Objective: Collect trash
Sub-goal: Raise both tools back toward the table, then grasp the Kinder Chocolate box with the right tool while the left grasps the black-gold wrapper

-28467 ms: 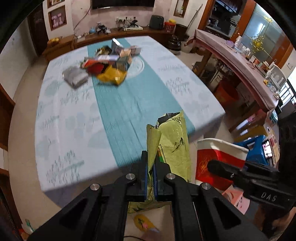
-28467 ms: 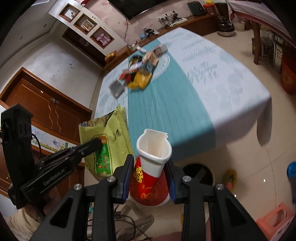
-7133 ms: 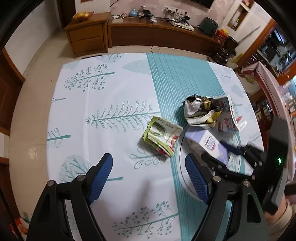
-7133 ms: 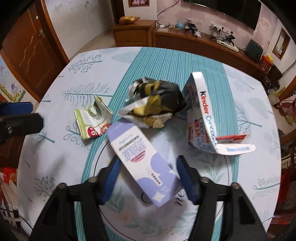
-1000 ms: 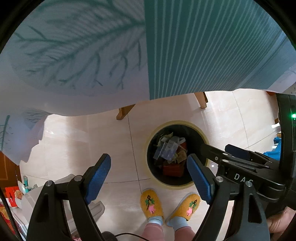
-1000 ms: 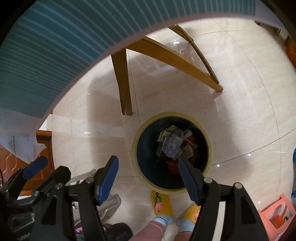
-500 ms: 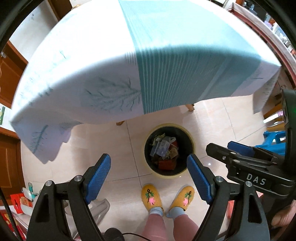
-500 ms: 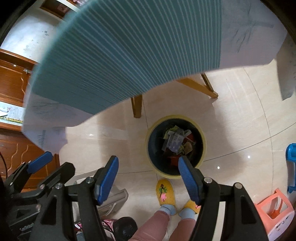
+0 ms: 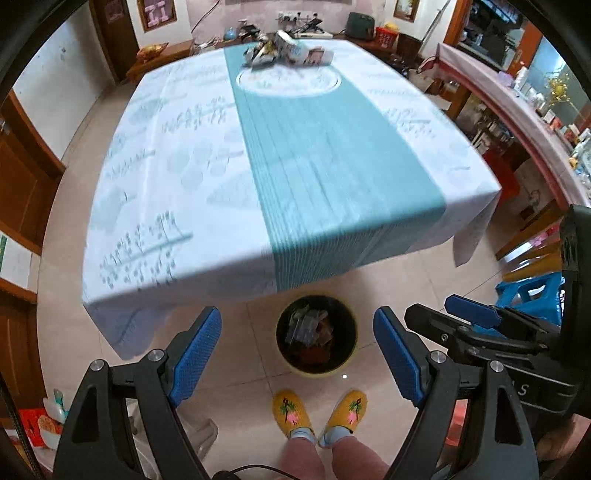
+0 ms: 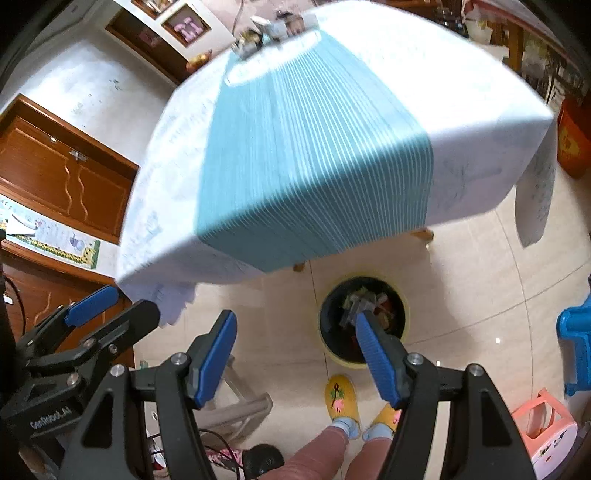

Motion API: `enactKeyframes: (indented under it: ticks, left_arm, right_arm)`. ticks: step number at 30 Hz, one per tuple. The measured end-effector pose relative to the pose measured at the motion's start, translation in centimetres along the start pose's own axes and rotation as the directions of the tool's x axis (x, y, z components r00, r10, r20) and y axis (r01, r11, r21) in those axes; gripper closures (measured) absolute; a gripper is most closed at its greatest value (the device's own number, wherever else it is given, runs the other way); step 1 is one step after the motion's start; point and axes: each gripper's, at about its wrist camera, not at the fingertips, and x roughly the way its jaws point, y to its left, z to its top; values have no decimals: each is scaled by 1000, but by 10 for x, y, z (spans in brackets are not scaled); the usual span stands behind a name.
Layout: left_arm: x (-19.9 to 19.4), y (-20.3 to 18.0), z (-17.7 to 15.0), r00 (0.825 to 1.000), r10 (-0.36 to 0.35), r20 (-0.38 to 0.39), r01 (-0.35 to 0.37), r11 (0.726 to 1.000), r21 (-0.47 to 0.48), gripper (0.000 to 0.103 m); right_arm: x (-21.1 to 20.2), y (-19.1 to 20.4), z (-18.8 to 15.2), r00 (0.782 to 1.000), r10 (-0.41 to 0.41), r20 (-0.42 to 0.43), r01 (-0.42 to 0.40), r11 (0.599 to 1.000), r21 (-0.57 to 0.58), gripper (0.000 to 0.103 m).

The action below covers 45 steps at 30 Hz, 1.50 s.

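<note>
A round dark trash bin (image 9: pixel 316 334) with a yellow rim stands on the floor at the table's near edge, holding several wrappers and boxes; it also shows in the right wrist view (image 10: pixel 364 319). A small pile of trash (image 9: pixel 286 51), with a white carton and crumpled wrappers, lies at the far end of the table; it also shows in the right wrist view (image 10: pixel 271 31). My left gripper (image 9: pixel 297 356) is open and empty above the floor near the bin. My right gripper (image 10: pixel 295 356) is open and empty beside it.
The table wears a white cloth with a teal striped runner (image 9: pixel 314 147). The person's feet in yellow slippers (image 9: pixel 319 410) stand just behind the bin. A blue stool (image 9: pixel 532 295) and a pink stool (image 10: pixel 546 424) are on the right; wooden cabinets (image 10: pixel 55 177) on the left.
Both grippers have tilted up from looking down at the bin. The tabletop and far trash pile have come into view. Both stay open and empty.
</note>
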Motion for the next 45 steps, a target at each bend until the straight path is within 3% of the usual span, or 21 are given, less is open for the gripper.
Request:
enactKeyframes:
  ticks: [10, 21, 26, 29, 35, 40, 45]
  left_arm:
    - [-49, 11, 48, 991, -31, 129, 28, 999, 30, 18]
    - [-87, 33, 109, 956, -97, 275, 72, 992, 100, 18]
    - [-94, 44, 133, 949, -71, 307, 44, 995, 95, 18]
    - [-90, 53, 150, 951, -65, 303, 45, 996, 71, 18]
    - [-56, 70, 185, 975, -46, 216, 49, 999, -8, 19]
    - [-27, 82, 221, 983, 20, 185, 3, 992, -123, 19]
    - [1, 84, 272, 982, 99, 159, -57, 966, -251, 19]
  right_arm:
    - [-59, 37, 36, 989, -25, 144, 29, 999, -24, 36]
    - [-90, 75, 76, 959, -62, 276, 76, 996, -39, 36]
    - [-98, 86, 97, 948, -69, 312, 92, 994, -58, 36]
    - [-98, 91, 115, 943, -67, 325, 100, 991, -85, 36]
    - [-80, 91, 159, 953, -54, 297, 101, 985, -143, 36]
    - [-52, 86, 221, 965, -19, 262, 86, 965, -246, 36]
    - [-17, 79, 289, 978, -16, 210, 95, 925, -368, 36]
